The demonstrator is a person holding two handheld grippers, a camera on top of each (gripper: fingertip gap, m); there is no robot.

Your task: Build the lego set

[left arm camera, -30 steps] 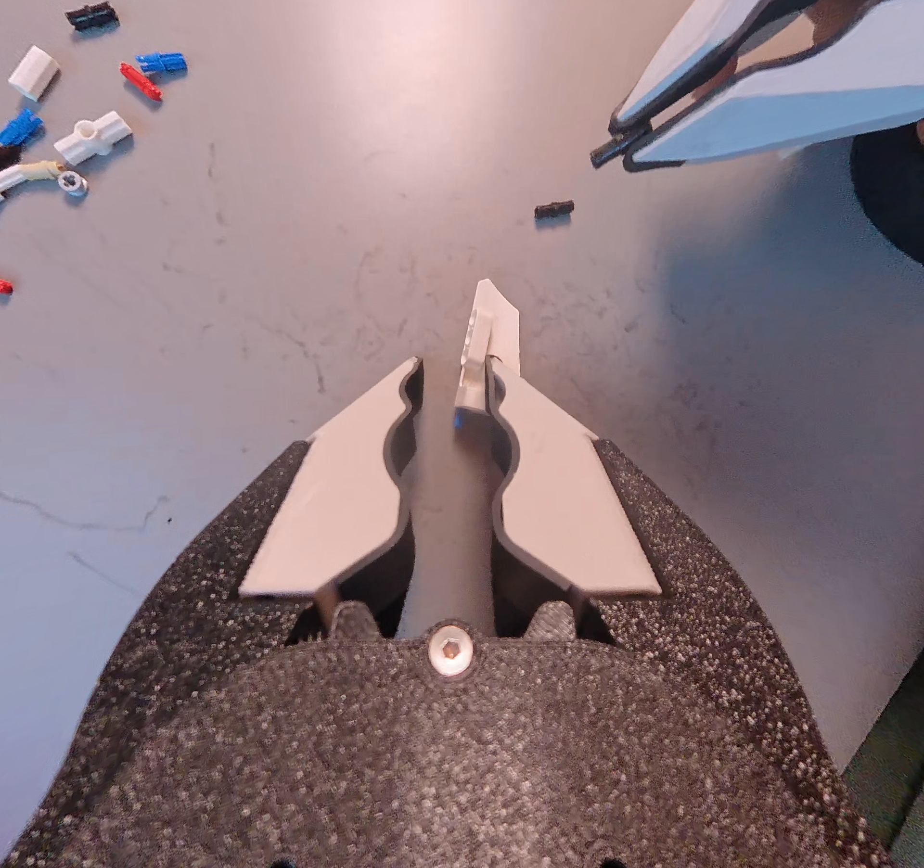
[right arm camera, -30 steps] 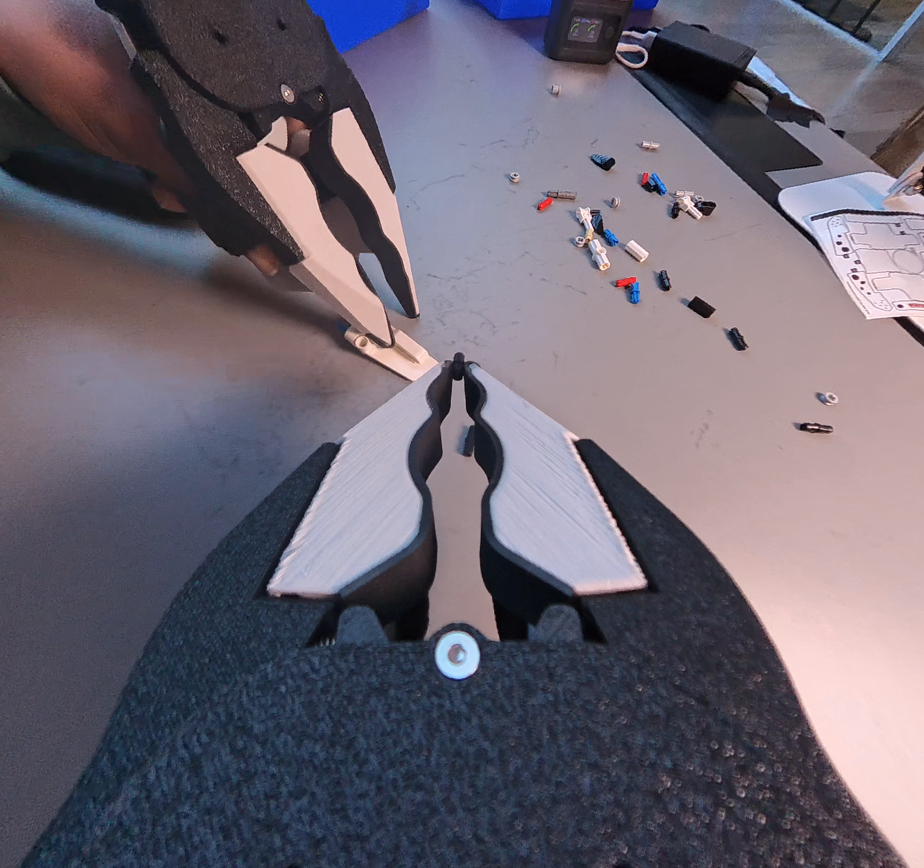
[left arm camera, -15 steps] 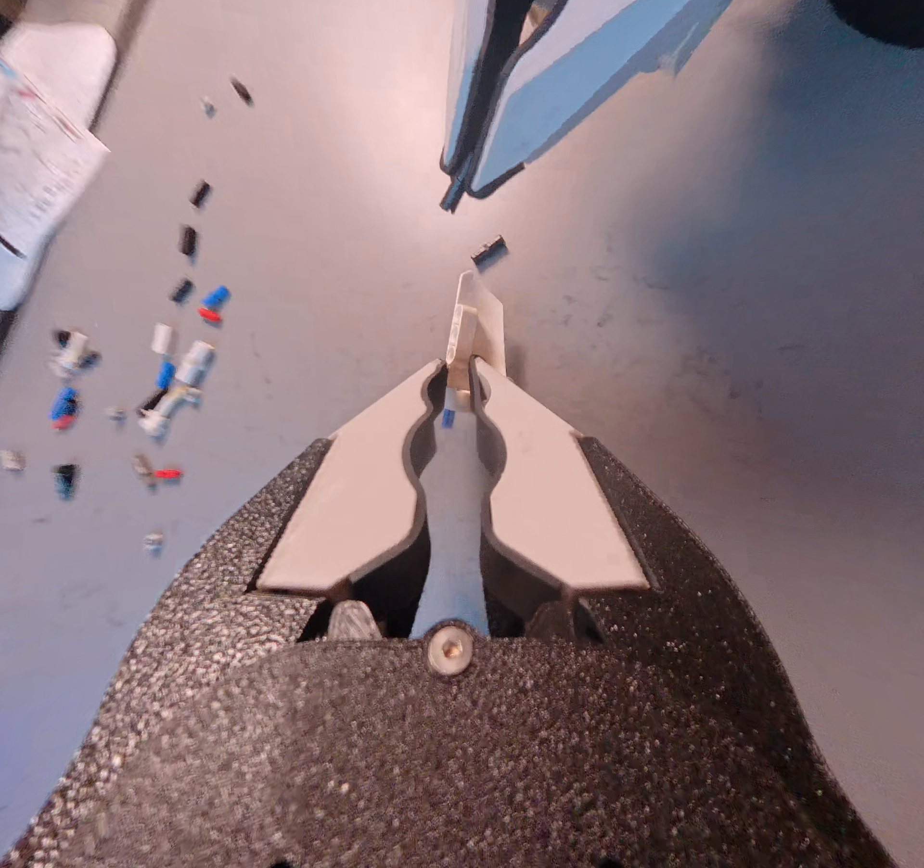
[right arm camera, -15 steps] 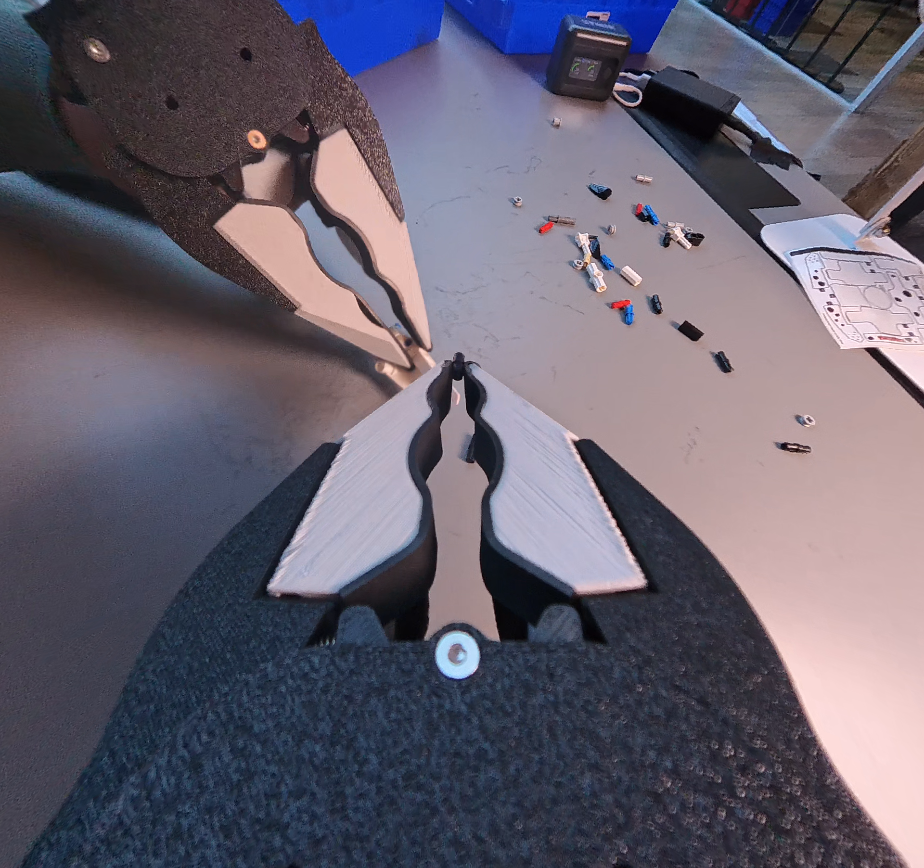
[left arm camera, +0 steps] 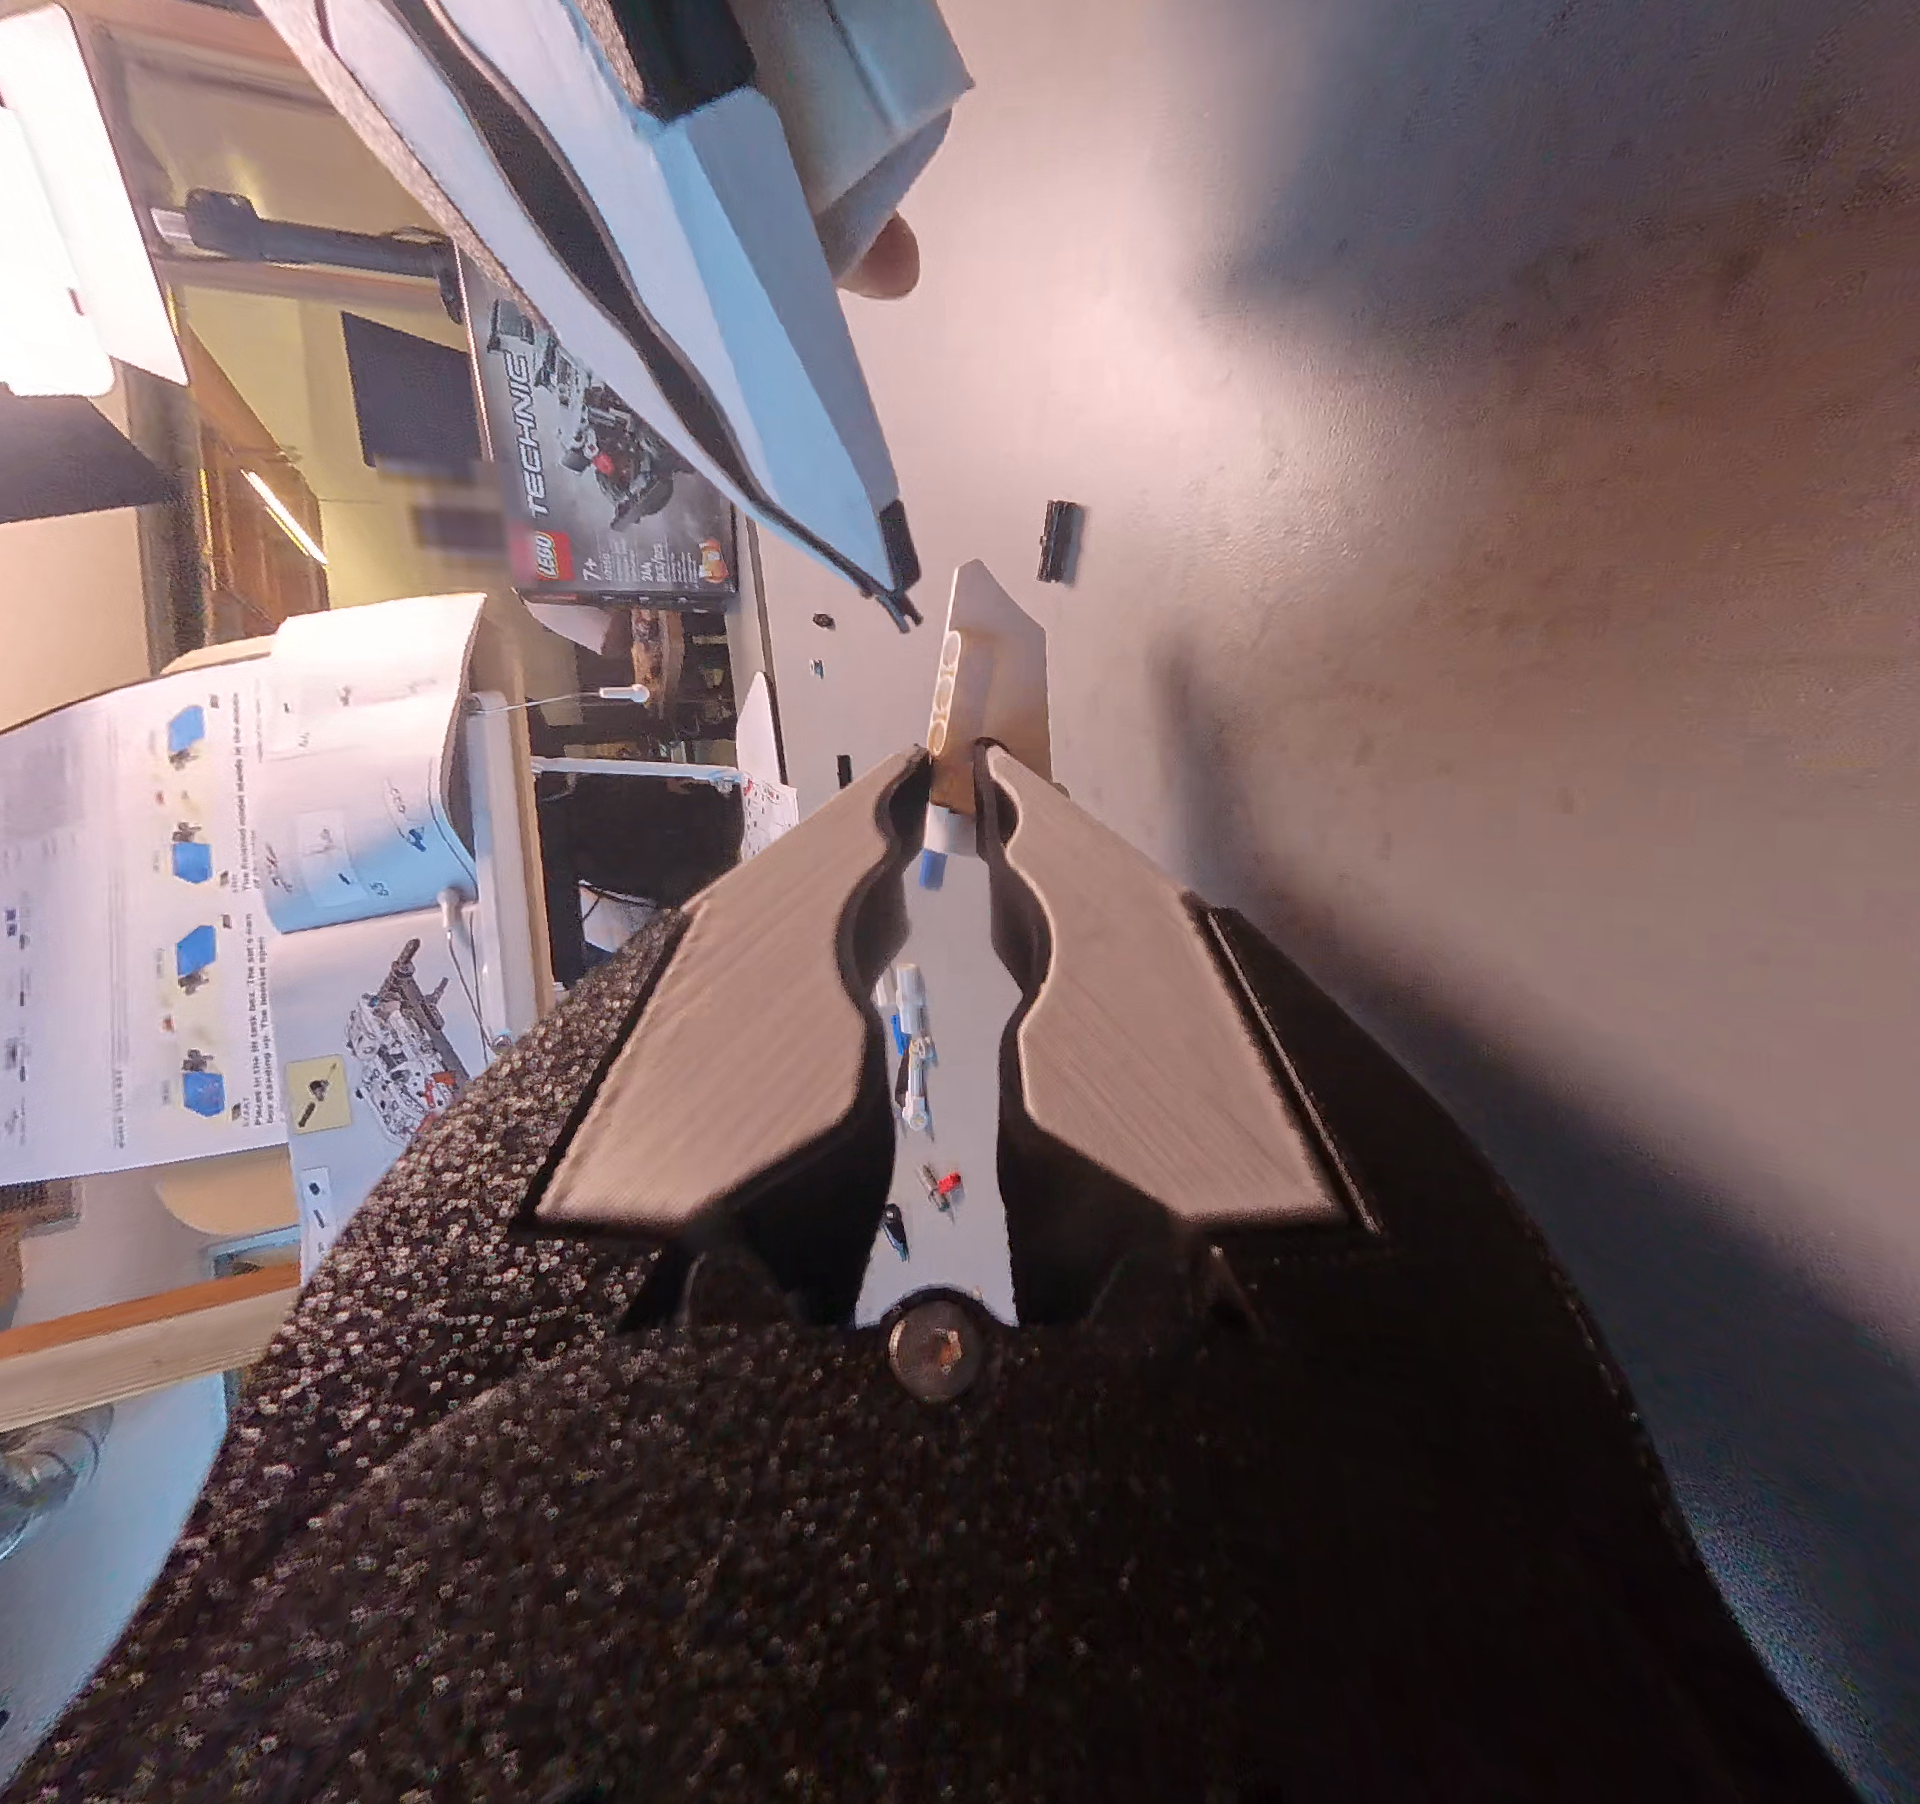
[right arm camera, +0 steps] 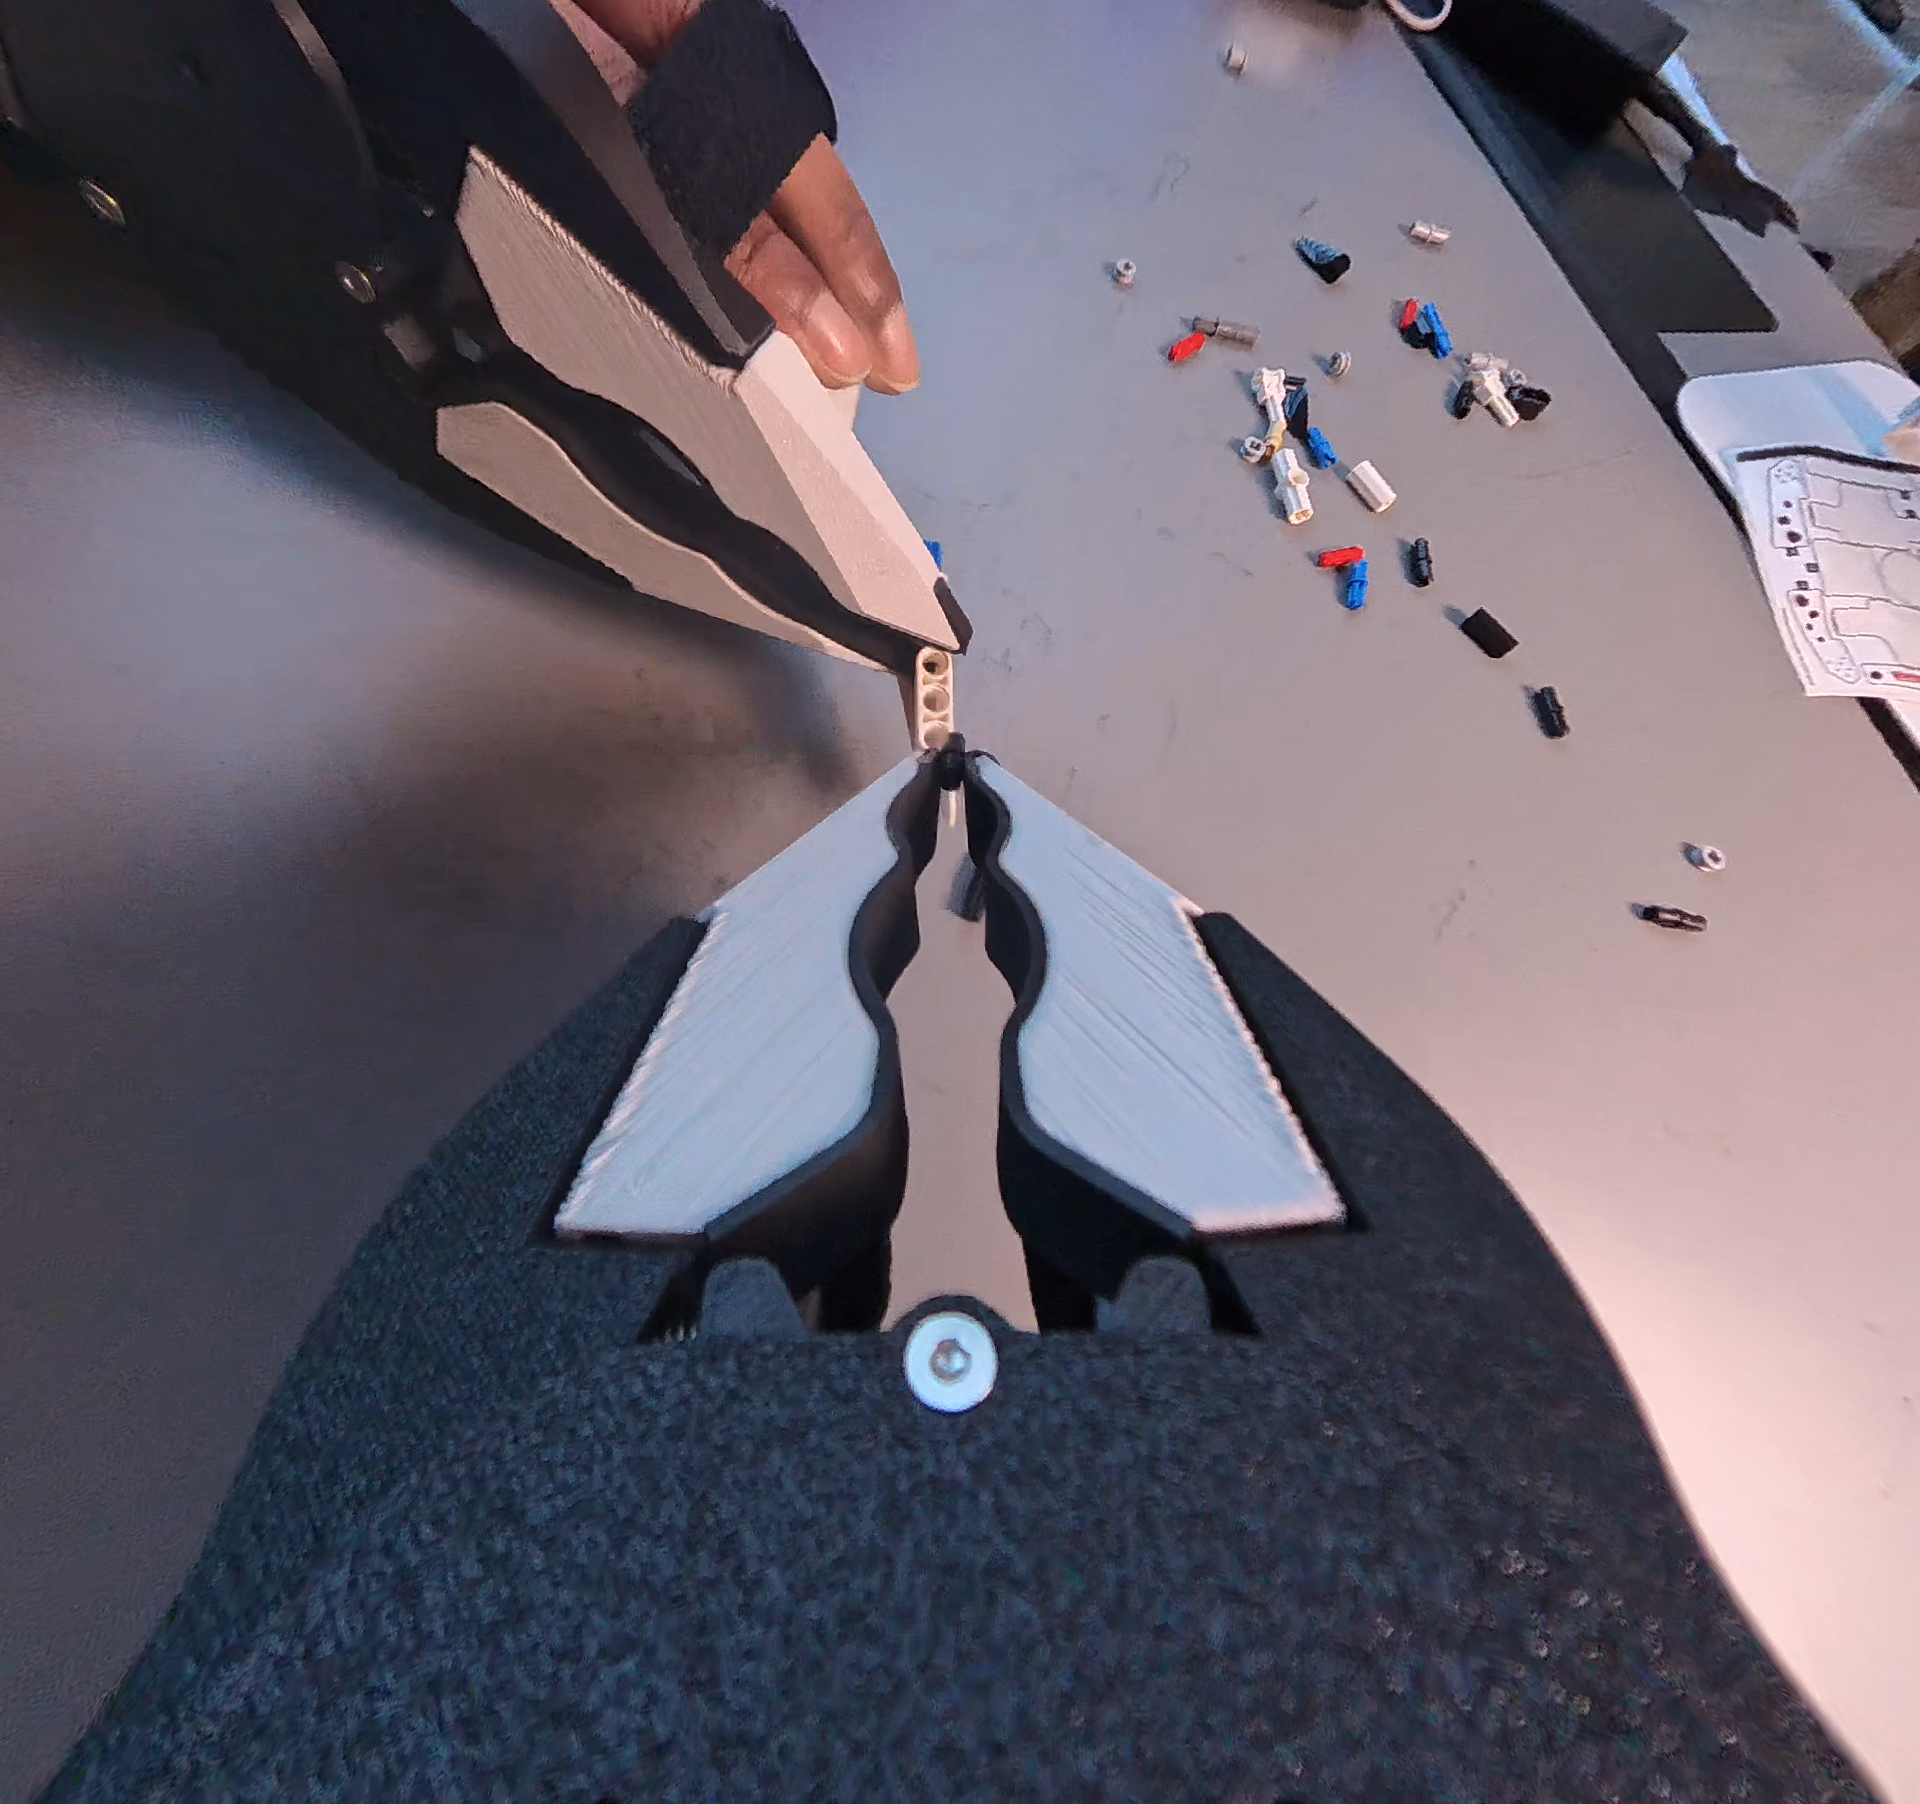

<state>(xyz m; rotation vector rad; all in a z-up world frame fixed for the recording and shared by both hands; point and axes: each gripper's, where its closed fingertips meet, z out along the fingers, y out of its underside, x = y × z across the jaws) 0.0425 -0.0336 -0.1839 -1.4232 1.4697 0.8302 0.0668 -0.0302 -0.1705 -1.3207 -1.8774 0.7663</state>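
The white panel point(left arm camera: 977, 674) has been lifted off the table point(right arm camera: 1247, 923) by the left gripper point(left arm camera: 951, 767), pinched; a black pin point(right arm camera: 950, 773), clamped in the right gripper point(right arm camera: 948, 767), is held against its end hole.

Warm glare on table point(left arm camera: 1455, 404); dark shadow at right; fisheye bending at edges; slight motion blur.

A grey, scuffed desk point(right arm camera: 1195, 819) fills the view under warm light. Beyond its edge stand a wooden shelf point(left arm camera: 145, 1328) and yellowish wall point(left arm camera: 312, 372).
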